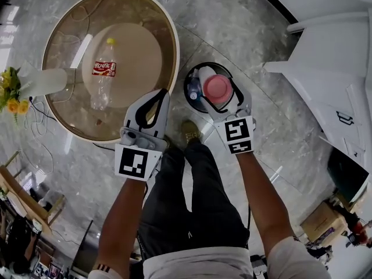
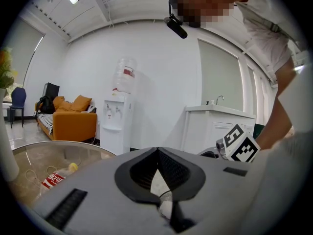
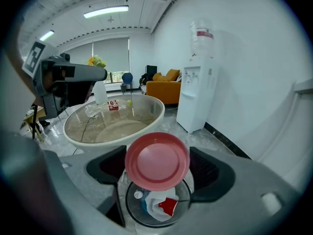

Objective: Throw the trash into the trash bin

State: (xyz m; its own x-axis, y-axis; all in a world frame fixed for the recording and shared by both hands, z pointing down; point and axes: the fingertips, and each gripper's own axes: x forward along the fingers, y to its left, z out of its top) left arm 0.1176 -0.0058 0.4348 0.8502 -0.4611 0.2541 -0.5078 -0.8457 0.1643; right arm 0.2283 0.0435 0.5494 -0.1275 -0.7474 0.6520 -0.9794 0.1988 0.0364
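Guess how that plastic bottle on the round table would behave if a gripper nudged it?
The bottle lies on its side on the smooth glass table, so it would probably roll. It looks clear and empty, so likely light, and its thin walls may dent under a squeeze.

Round glass table [image 1: 64, 39]: one clear plastic bottle [image 1: 103, 74], red-labelled, is laid flat near the centre; a white vase [image 1: 43, 81] is stood at the left edge. Marble floor [image 1: 244, 16]: table and trash bin [image 1: 188, 85] are carried.

Bottle [image 1: 103, 77] on the table [image 1: 61, 42]; trash bin [image 1: 188, 89] just right of it, cup [image 1: 217, 88] above the bin.
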